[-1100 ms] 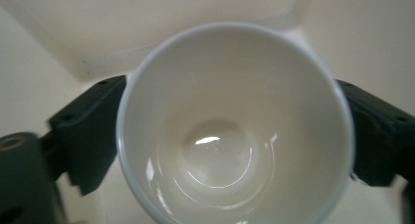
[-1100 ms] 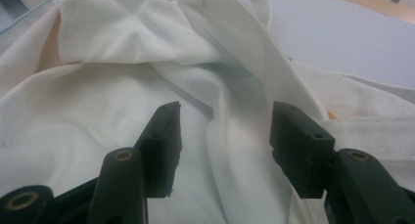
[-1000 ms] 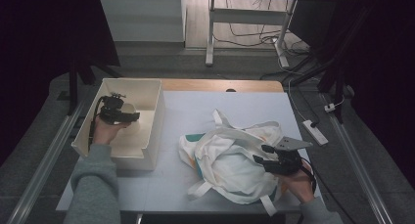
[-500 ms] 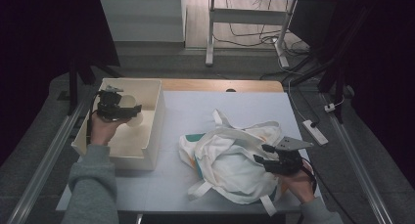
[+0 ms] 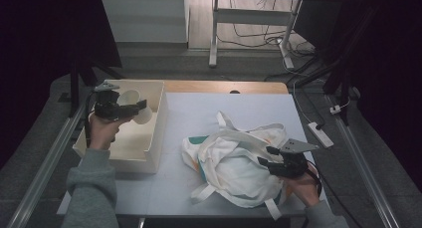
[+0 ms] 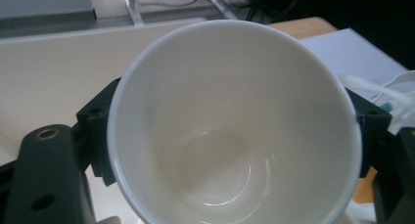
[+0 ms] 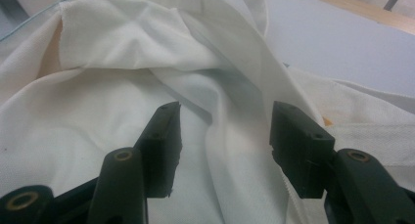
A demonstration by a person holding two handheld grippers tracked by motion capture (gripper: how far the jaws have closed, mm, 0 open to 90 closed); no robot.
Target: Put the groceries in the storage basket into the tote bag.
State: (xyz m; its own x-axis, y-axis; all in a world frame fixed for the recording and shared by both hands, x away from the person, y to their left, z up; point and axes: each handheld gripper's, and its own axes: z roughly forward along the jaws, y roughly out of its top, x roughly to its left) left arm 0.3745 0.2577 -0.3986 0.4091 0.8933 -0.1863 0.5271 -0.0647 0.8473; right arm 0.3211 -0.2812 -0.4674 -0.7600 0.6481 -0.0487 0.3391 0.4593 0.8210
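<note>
Our left gripper (image 5: pixel 133 107) clamps its fingers on the white cup (image 6: pixel 234 123) above the box (image 5: pixel 149 138); our right gripper (image 7: pixel 222 143) rests with fingers parted on the cloth bag (image 5: pixel 234 168).

Bare table (image 5: pixel 239 108) between box (image 5: pixel 158 133) and bag (image 5: pixel 234 163)

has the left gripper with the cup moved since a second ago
Yes. The left gripper, shut on the white cup, has risen from inside the cream bin toward its far rim.
</note>
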